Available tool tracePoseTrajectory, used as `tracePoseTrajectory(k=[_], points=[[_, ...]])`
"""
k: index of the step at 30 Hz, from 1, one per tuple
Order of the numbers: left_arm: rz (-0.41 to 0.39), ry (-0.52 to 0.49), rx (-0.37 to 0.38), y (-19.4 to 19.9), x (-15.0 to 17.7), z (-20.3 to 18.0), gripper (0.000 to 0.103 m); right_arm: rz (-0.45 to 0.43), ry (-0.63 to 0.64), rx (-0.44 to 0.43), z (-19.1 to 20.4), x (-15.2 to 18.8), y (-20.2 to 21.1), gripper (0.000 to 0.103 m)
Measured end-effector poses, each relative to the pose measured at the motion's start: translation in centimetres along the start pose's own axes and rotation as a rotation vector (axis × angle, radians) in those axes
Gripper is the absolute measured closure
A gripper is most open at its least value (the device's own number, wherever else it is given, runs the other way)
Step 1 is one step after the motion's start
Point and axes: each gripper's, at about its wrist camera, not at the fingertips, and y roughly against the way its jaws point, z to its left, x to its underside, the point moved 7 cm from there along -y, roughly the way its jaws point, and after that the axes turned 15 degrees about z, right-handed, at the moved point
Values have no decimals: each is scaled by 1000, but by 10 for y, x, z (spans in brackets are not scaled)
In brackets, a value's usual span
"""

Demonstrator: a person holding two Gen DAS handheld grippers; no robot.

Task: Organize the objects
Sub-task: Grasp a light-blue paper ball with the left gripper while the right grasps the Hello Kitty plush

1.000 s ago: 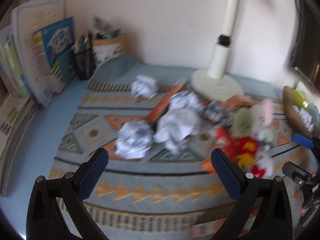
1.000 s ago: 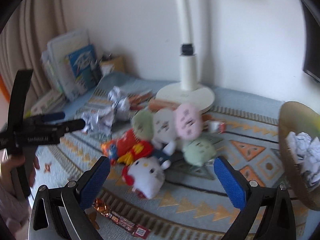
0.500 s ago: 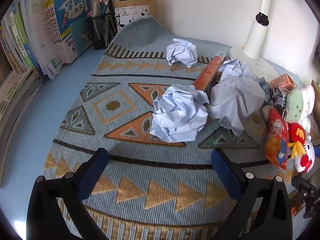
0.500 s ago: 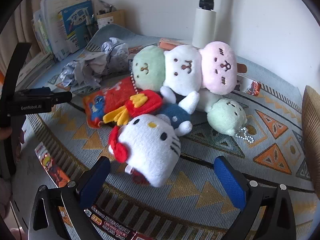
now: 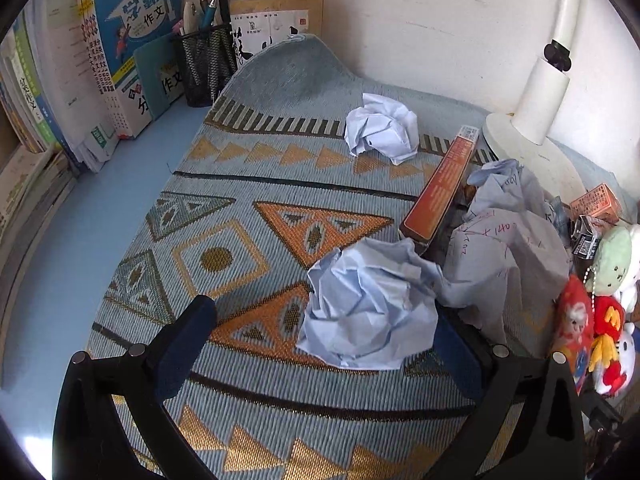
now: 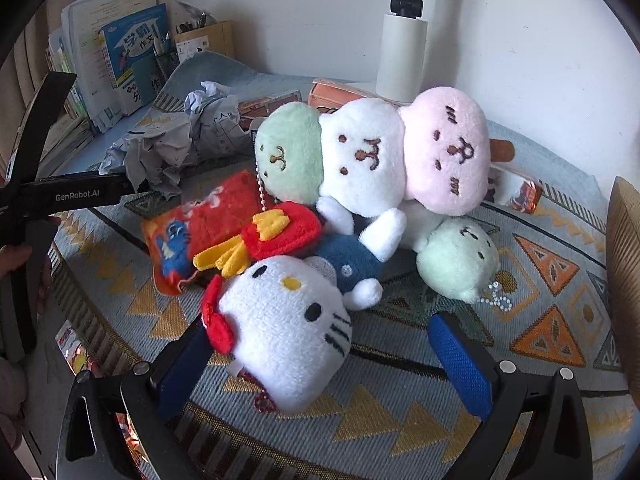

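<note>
- Blue-padded fingers of the left gripper stand spread wide around a crumpled paper ball, lower centre of the left wrist view. Right pad is partly hidden behind the paper; contact cannot be confirmed.
- Right gripper is likewise spread wide, bracketing a white cat plush at lower centre of the right wrist view. Left pad lies close against the plush; right pad is apart from it.
- Step in hand (judgement): approach finished on both sides, pre-grasp. Nothing is held yet.
- Next move (judgement): close each pair of fingers on its target and lift. Paper will crush and give; plush is soft, so it needs a deep bite. The cat's red bow sits near the other toys and could drag them.
- More clutter on the patterned mat: second paper ball upper centre, a larger scribbled sheet at right, an orange box, a pile of plush toys.
- Containers: black mesh pen cup, upper left, holds pens. Woven basket rim at the right edge of the right wrist view; contents not visible.
- Books stand at far left on the blue table.
</note>
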Motion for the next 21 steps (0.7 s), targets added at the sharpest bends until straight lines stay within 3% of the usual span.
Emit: tracePoseTrajectory(k=[21], points=[[0,-3,0,-3,1,1,0,1,3,0,-1,-2,-1,0]])
